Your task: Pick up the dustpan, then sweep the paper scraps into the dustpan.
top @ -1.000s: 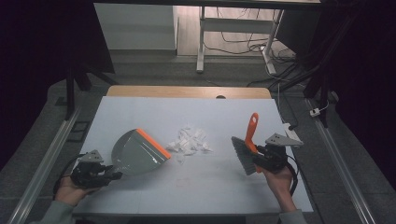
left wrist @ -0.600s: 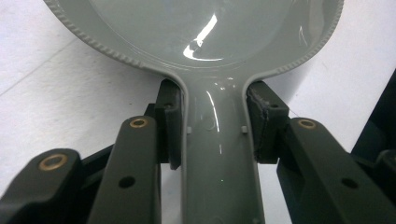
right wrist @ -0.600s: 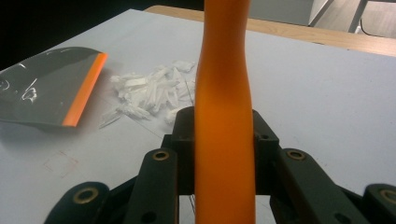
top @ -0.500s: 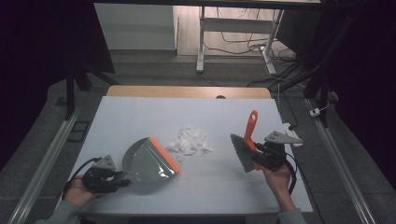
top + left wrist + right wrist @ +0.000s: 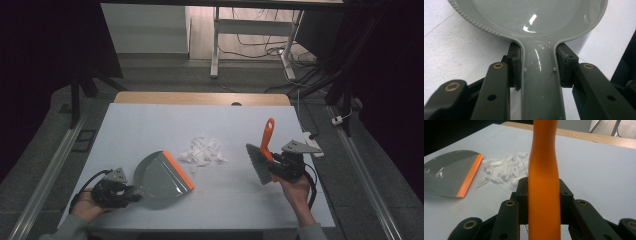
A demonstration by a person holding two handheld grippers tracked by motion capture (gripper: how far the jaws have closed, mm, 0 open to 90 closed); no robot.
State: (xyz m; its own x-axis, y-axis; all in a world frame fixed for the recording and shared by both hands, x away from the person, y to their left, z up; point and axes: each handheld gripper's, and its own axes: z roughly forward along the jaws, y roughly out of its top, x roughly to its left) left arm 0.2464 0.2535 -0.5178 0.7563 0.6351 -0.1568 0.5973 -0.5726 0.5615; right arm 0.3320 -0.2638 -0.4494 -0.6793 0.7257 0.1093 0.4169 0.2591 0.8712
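A grey dustpan (image 5: 160,176) with an orange front lip lies on the white table (image 5: 150,120) at the front left. My left gripper (image 5: 131,192) is shut on its handle (image 5: 540,82), pads (image 5: 515,67) pressing both sides. A pile of white scraps (image 5: 202,150) sits mid-table, just beyond the lip. At the right, my right gripper (image 5: 274,165) is shut on the orange handle (image 5: 544,185) of a hand brush (image 5: 260,162), whose grey bristles hang beside the pile. In the right gripper view the dustpan (image 5: 449,176) and the scraps (image 5: 504,168) lie ahead to the left.
A wooden strip (image 5: 200,97) runs along the table's far edge. Beyond it stand a metal stand leg (image 5: 216,45) and loose cables (image 5: 260,47) on the floor. Metal rails (image 5: 45,175) flank the table on both sides.
The left gripper has carried the dustpan to the right and nearer the front edge, its lip now turned toward the scraps. The right gripper and brush have stayed in place.
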